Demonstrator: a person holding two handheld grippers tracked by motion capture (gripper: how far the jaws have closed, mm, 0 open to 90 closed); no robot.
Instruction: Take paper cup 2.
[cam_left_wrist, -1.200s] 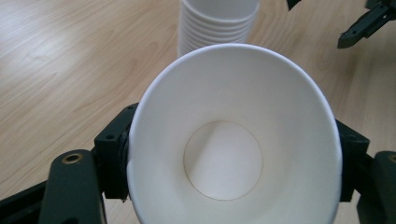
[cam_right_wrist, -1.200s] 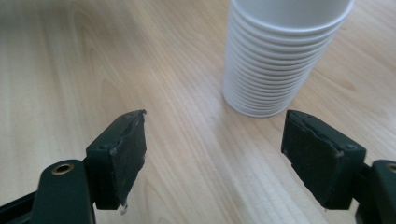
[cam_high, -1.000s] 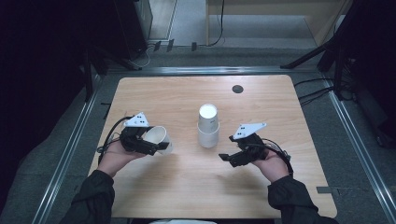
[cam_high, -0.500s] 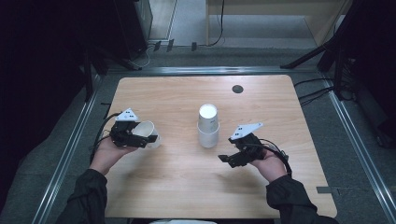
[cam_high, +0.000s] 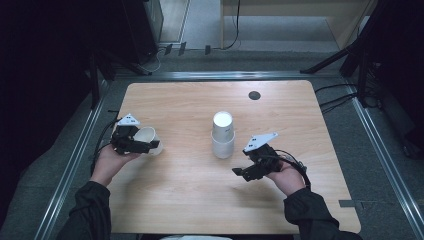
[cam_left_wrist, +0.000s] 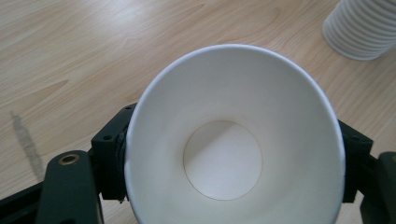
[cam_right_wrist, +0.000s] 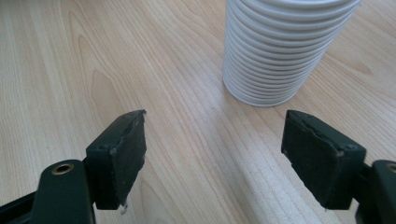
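Note:
A single white paper cup (cam_high: 145, 136) lies on its side between the jaws of my left gripper (cam_high: 151, 145) at the table's left, its mouth toward that gripper's camera. In the left gripper view the cup (cam_left_wrist: 233, 140) sits with both pads against its sides. These jaws have just been opening a little, with the cup still between them. A tall upside-down stack of white ribbed cups (cam_high: 223, 135) stands at the table's middle. My right gripper (cam_high: 241, 172) rests open just right of and nearer than the stack (cam_right_wrist: 280, 46), nothing between its pads (cam_right_wrist: 123, 149).
The wooden table (cam_high: 190, 200) has a small dark round hole (cam_high: 254, 95) near its far edge. Metal rails (cam_high: 75, 160) run along both sides on the floor. The stack's lower edge (cam_left_wrist: 362, 30) shows at the left gripper view's top right.
My left hand has carried the single cup leftward, away from the stack. The right hand and the stack have stayed put.

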